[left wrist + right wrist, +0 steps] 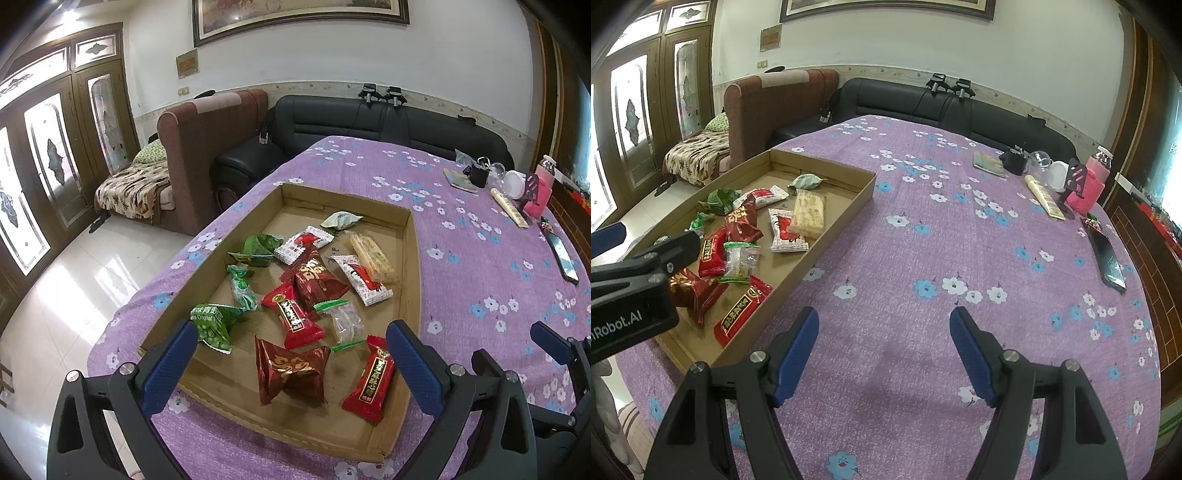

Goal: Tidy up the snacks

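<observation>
Purple cloth printed with white and blue blossoms covers the table, where a shallow cardboard tray sits near the left edge, loaded with wrapped snacks. Inside the tray lie a dark red foil packet and a bright red bar at the near end, a second bright red bar and a clear sachet with green ends just behind them, a green pea packet at the left wall, two red-and-white packets, a pale wafer pack and a pale green wrapper toward the far end.

The left hand-held gripper hovers over the near end of the tray, its blue-padded jaws spread wide and holding nothing; the dark red foil packet shows between them. The right hand-held gripper hangs above bare cloth just right of the tray, jaws likewise parted wide and empty.

Along the table's far right edge rest a phone, a pink knitted holder, a cream tube and a small booklet. A black sofa and a brown armchair stand beyond the table.
</observation>
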A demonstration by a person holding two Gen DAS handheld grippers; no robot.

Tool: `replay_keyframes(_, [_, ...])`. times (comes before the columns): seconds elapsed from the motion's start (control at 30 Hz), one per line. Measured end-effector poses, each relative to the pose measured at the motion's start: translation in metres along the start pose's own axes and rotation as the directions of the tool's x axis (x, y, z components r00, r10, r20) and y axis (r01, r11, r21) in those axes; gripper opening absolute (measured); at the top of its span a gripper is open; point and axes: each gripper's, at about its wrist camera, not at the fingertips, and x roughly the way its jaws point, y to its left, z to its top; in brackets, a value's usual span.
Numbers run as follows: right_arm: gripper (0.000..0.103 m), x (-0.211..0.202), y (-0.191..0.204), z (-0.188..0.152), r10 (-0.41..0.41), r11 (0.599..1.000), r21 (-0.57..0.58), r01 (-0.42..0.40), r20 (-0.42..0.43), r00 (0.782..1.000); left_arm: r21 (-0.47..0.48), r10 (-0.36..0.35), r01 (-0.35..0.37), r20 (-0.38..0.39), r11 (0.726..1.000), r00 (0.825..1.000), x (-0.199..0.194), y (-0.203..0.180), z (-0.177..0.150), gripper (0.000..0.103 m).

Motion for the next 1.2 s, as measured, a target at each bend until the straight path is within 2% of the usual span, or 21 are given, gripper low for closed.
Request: replay_keyframes(1.2, [0.073,-0.004,0.011,-0.005,0.006,1.000,-0.011,-0.006,0.010,1.000,0.001,-0.003,0.003,0.003,1.000,1.000,-0.002,-0.002,-0.004,0.103])
